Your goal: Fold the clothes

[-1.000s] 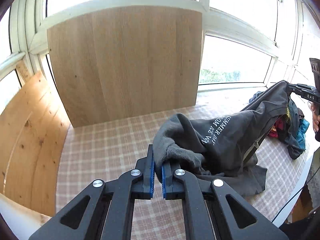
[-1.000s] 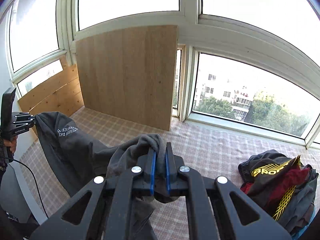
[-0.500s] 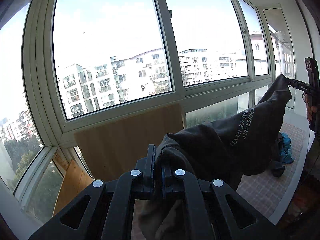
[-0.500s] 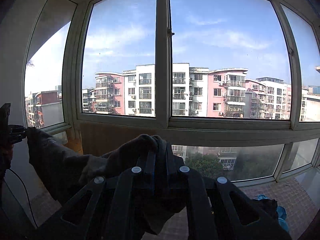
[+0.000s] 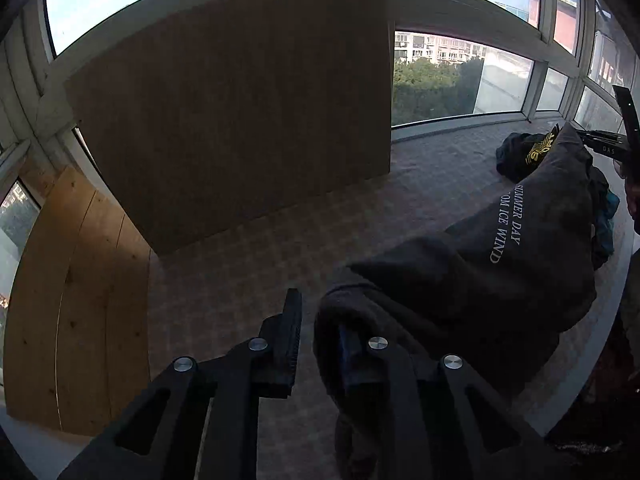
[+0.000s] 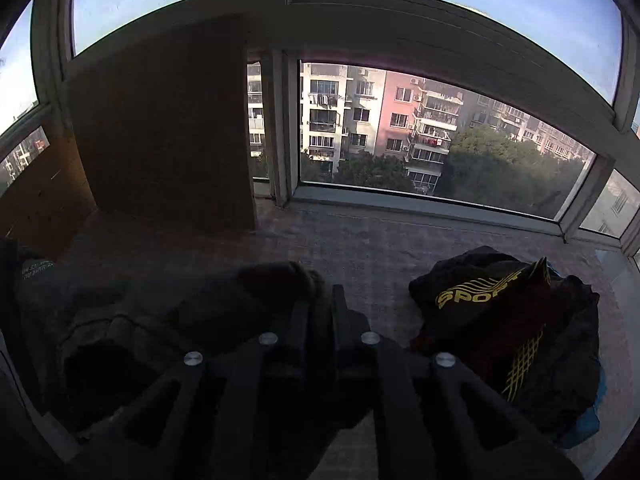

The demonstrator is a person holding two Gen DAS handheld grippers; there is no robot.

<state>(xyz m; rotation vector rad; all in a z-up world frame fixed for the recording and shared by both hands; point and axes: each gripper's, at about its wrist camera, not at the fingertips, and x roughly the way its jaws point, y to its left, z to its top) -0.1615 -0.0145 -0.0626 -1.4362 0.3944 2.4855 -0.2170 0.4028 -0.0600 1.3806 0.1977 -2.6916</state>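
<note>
Left wrist view shows the left gripper (image 5: 318, 334) with its fingers spread apart; the dark grey shirt (image 5: 516, 264) is draped over the right-hand finger only, and the left-hand finger (image 5: 290, 332) stands bare. From there the shirt stretches away to the right, its white lettering "SUMMER DAY" and "ICE WIND" facing the camera, and rises to a corner pinched by the right gripper (image 5: 588, 138) at the frame's far edge. Its lower folds sag onto the checked tablecloth (image 5: 248, 256). Right wrist view shows the right gripper (image 6: 320, 308) with its fingers pressed together on a bunched fold of the same shirt (image 6: 168, 312), which spreads off to the left and lies low over the cloth. To the right on the tablecloth (image 6: 380, 248) sits a pile of other clothes (image 6: 516, 324), the top one dark with yellow "SPORT" lettering. A wooden board (image 5: 240, 108) leans upright against the window (image 6: 440, 136) behind the table.
</note>
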